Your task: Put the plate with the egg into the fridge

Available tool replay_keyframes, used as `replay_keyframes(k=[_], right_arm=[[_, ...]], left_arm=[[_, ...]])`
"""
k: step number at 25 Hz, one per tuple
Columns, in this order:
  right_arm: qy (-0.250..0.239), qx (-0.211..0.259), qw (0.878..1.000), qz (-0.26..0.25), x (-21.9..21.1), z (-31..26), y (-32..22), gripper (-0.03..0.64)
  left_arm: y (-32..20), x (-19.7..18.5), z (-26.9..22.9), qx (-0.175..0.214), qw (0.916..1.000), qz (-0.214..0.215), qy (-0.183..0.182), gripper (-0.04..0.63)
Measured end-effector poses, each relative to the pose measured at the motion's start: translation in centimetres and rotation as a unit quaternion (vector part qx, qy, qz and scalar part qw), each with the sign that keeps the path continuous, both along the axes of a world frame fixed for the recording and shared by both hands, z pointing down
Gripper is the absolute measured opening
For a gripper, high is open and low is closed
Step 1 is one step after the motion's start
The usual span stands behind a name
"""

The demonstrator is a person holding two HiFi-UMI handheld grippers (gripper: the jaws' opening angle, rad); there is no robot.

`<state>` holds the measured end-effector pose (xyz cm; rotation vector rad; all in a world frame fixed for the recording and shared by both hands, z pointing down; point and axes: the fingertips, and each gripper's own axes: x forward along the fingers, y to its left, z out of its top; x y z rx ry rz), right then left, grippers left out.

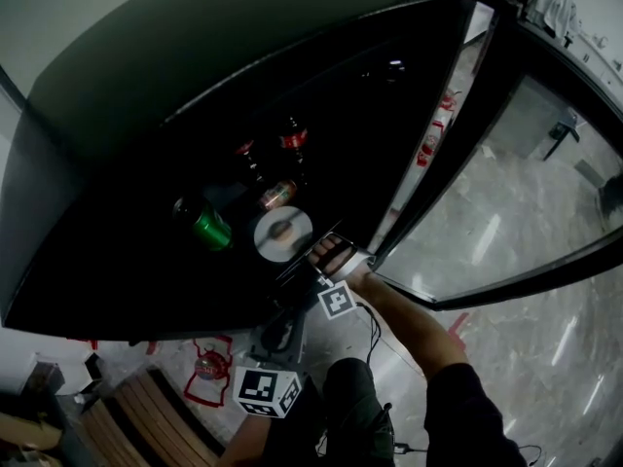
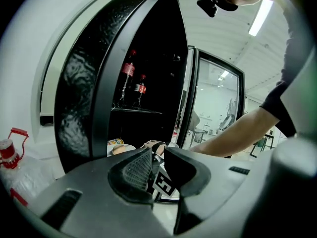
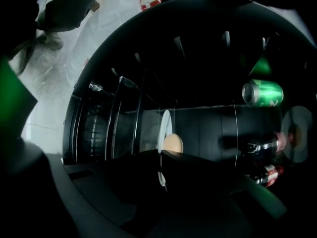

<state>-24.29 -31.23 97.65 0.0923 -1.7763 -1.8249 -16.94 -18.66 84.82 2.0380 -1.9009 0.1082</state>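
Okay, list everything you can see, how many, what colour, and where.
black fridge with glass door: one, black, door swung open.
round white plate: one, white, inside the fridge, rim in the right hand-held gripper.
brown egg: one, tan, on the plate.
green drink can: one, green, left of the plate.
reddish drink can: one, reddish, behind the plate.
dark cola bottles: two, dark with red labels, further back.
clear water jug: one, clear with red cap, floor beside the fridge.
slatted wooden bench: one, brown, floor at lower left.
right hand-held gripper: one, dark, shut on the plate rim.
left hand-held gripper: one, dark, open and empty, outside the fridge.
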Motion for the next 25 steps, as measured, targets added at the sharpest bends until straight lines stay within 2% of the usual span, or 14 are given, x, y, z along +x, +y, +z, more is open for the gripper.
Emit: replay_keyframes(k=[2, 3, 5, 6, 7, 11, 13, 19, 25], right_arm=[[0.001, -0.016, 1.000, 0.007, 0.0, 0.0, -0.1, 0.020], [0.011, -0.038, 0.999, 0.011, 0.2, 0.5, 0.0, 0.020], [0.052, -0.129, 0.990, 0.023, 1.1, 2.8, 1.1, 0.022], [0.063, -0.165, 0.984, 0.027, 1.3, 3.5, 1.5, 0.038], [0.063, -0.181, 0.981, 0.029, 1.3, 3.5, 1.7, 0.082], [0.061, -0.182, 0.981, 0.032, 1.0, 2.5, 1.9, 0.174], [0.060, -0.188, 0.980, 0.033, 1.2, 2.2, 2.1, 0.193], [0.070, -0.198, 0.976, 0.048, 3.3, 3.0, 2.5, 0.198], [0.068, -0.208, 0.974, 0.067, 3.3, 2.7, 2.8, 0.198]], left_arm=[[-0.1, 0.0, 0.1, 0.000, 1.0000, -0.001, 0.000, 0.080], [-0.2, 0.1, 0.1, 0.001, 1.0000, -0.002, 0.000, 0.080], [-0.3, 0.1, 0.2, 0.000, 1.0000, -0.002, -0.002, 0.080], [-0.4, 0.1, 0.3, -0.001, 1.0000, -0.003, -0.003, 0.080], [-0.5, 0.1, 0.4, -0.001, 1.0000, -0.004, -0.003, 0.080], [-0.8, 0.4, 0.9, -0.004, 1.0000, -0.006, -0.005, 0.080], [-0.9, 0.6, 1.1, -0.005, 0.9999, -0.002, -0.010, 0.080], [-0.6, 1.4, 1.6, -0.012, 0.9999, 0.006, -0.007, 0.078], [0.1, 1.9, 1.5, -0.020, 0.9997, 0.011, -0.013, 0.080]])
